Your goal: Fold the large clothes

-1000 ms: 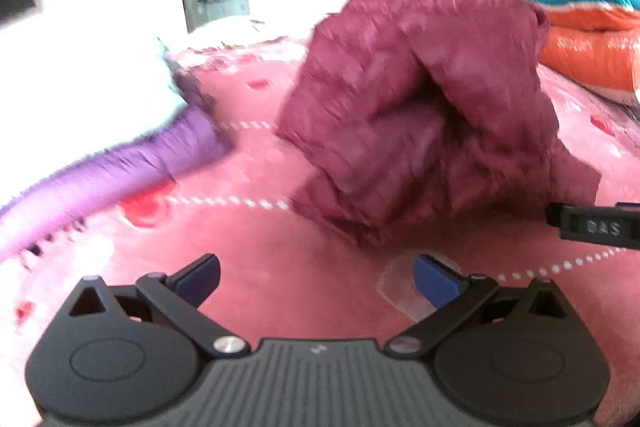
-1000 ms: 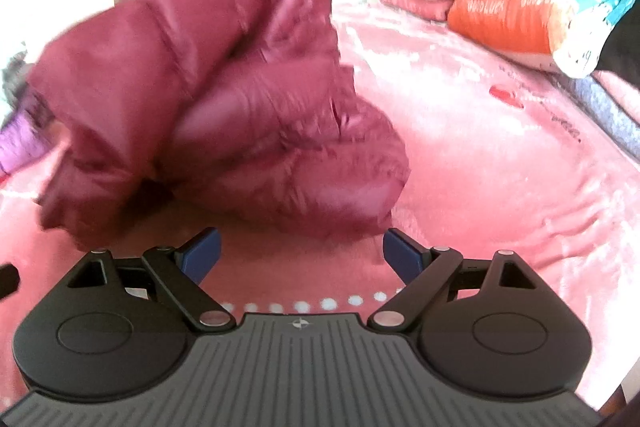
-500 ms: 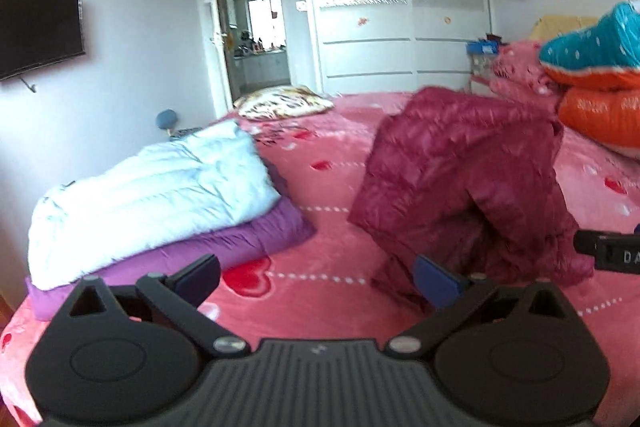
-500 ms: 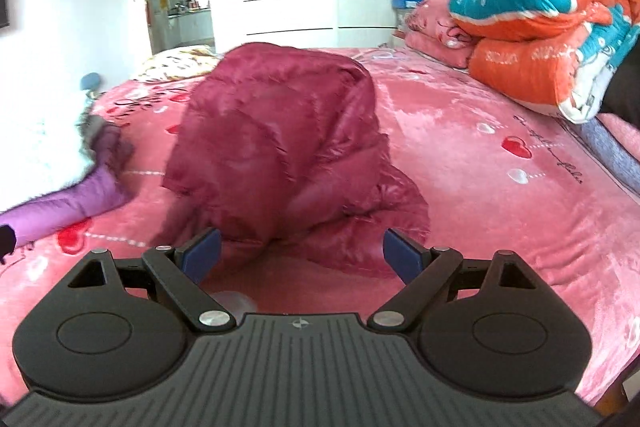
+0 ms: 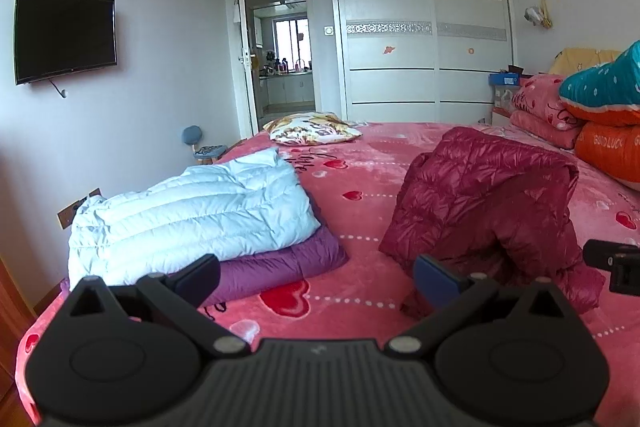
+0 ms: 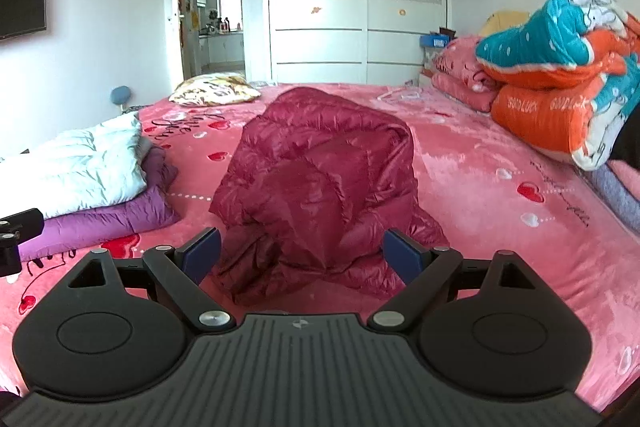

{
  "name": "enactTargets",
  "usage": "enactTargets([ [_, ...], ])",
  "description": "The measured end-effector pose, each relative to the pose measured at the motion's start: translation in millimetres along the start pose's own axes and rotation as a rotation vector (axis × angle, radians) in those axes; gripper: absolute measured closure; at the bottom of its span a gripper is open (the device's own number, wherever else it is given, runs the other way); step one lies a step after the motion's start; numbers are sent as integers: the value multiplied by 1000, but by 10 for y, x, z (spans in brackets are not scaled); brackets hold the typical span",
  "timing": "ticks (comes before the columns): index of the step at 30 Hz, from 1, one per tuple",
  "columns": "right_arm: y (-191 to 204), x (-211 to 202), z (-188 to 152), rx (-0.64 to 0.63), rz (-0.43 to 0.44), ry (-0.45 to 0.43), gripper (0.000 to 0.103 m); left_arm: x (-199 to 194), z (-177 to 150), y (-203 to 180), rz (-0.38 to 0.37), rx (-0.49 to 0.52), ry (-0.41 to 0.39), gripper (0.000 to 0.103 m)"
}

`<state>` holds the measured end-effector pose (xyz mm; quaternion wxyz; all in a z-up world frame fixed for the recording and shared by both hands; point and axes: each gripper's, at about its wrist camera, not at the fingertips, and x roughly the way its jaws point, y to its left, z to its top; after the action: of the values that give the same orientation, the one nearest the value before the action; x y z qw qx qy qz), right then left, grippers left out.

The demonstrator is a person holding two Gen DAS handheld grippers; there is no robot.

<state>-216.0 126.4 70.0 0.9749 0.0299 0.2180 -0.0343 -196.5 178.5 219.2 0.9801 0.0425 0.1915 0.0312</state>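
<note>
Jaws of both grippers, left [image 5: 316, 279] and right [image 6: 300, 253], are spread wide and grasp nothing. Just beyond them a maroon jacket [image 6: 320, 179] sits crumpled in a heap on the near middle of a pink bed [image 6: 500, 211]. Left of it, a pale blue coat [image 5: 192, 215] lies folded on a purple one [image 5: 280, 263]. Quilts [image 6: 560, 99] are stacked far right.

Dark red quilted puffer jacket [image 5: 484, 203] [image 6: 320, 175], glossy fabric, crumpled in a humped, partly folded heap on pink heart-print bedspread [image 5: 360, 291] [image 6: 500, 211]; lower edges spread flat.
</note>
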Motion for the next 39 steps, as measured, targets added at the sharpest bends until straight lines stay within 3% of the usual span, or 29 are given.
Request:
enactTargets([
  [8,111,20,16,-29,-21,-34,0,-20,-19,38,4,-9,-8,1],
  [22,-68,258,-181,10,-88,-67,0,35,-78,-25,-12,-9,15,1],
  [39,-765,1017,-747,124,-129,27,0,510,-501,-530,-241,-21,65,1],
])
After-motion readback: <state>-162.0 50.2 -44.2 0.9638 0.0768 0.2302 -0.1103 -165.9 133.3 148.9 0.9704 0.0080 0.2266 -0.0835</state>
